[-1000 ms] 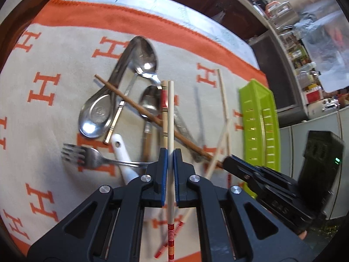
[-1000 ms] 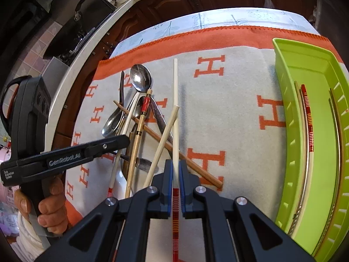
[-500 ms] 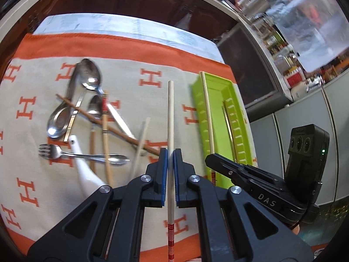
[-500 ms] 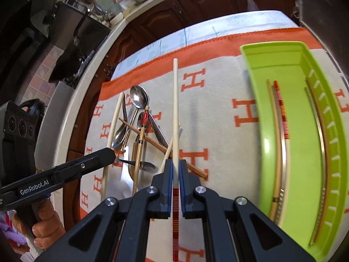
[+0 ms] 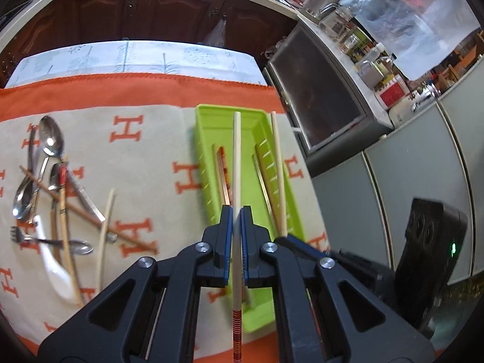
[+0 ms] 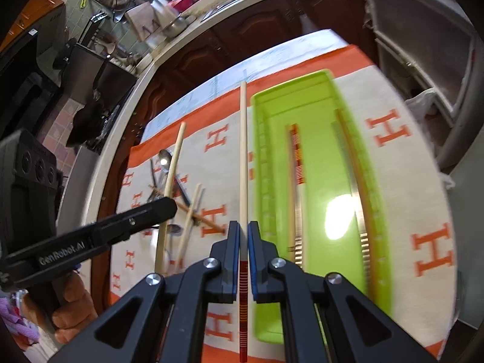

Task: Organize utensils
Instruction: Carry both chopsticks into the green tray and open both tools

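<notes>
My left gripper [image 5: 236, 211] is shut on a cream chopstick [image 5: 236, 163] with a red-striped end, held above the green tray [image 5: 205, 163]. My right gripper [image 6: 244, 227] is shut on a matching chopstick [image 6: 243, 151], held just left of the green tray [image 6: 320, 163]. The right gripper's chopstick also shows in the left wrist view [image 5: 277, 169], over the tray's right side. The tray holds a red-striped chopstick [image 6: 298, 187] and metal chopsticks [image 6: 355, 181]. A pile of spoons [image 5: 51, 142], a fork [image 5: 33, 236], a white ceramic spoon [image 5: 57, 275] and more chopsticks [image 5: 104, 236] lies on the cloth at left.
An orange and cream cloth with H marks [image 5: 127, 127] covers the table. Dark wooden cabinets [image 5: 151, 9] stand behind the far edge. A dark oven door [image 5: 317, 90] and grey cupboards [image 5: 393, 187] are off the table's right side.
Both grippers have moved right from the utensil pile to the green tray, each carrying its chopstick. The left chopstick now hangs over the tray.
</notes>
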A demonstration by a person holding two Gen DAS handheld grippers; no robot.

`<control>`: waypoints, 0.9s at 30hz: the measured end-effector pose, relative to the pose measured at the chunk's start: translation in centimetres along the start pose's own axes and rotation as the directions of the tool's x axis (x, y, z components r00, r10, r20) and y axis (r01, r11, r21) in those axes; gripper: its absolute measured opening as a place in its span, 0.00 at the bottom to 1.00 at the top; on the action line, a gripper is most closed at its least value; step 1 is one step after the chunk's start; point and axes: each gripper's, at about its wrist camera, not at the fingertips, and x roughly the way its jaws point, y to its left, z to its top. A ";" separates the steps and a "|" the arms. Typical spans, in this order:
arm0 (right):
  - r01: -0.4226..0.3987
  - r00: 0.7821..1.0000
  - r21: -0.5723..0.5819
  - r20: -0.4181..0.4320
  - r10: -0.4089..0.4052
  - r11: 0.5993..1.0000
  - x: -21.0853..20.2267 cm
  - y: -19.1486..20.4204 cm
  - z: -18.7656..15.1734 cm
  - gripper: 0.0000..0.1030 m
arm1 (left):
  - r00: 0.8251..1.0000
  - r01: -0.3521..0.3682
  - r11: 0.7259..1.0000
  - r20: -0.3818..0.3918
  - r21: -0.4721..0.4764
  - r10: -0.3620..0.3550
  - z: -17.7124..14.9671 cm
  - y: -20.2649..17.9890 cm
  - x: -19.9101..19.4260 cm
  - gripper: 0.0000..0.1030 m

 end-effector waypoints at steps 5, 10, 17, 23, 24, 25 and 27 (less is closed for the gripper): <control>0.073 0.997 -0.040 0.026 -0.072 0.997 -0.5 -0.7 1.0 0.05 | 1.000 -0.013 0.999 -0.001 -0.035 0.013 1.3 -1.0 2.8 0.03; 0.148 0.988 -0.072 0.046 -0.145 0.986 0.0 -1.0 1.8 0.05 | 0.999 -0.028 0.999 -0.026 -0.038 0.027 1.5 -1.2 5.7 0.03; 0.202 0.979 -0.055 0.022 -0.201 0.978 0.8 -2.6 1.8 0.06 | 0.997 -0.049 0.998 -0.058 -0.047 0.046 1.1 -0.1 6.8 0.04; 0.201 0.979 -0.041 0.019 -0.201 0.979 0.7 -3.1 1.5 0.06 | 0.993 -0.102 0.995 -0.060 -0.019 0.101 0.4 0.8 5.7 0.04; 0.202 0.979 -0.043 0.019 -0.201 0.979 0.7 -3.1 1.4 0.06 | 0.991 -0.119 0.993 -0.060 -0.007 0.118 0.2 0.9 5.5 0.04; 0.201 0.980 -0.044 0.019 -0.200 0.979 0.7 -3.1 1.4 0.06 | 0.990 -0.128 0.992 -0.060 0.001 0.128 0.0 1.1 5.3 0.04; 0.194 0.981 -0.038 0.016 -0.194 0.980 0.6 -3.2 1.3 0.06 | 0.987 -0.149 0.989 -0.056 0.021 0.150 -0.5 1.4 4.7 0.04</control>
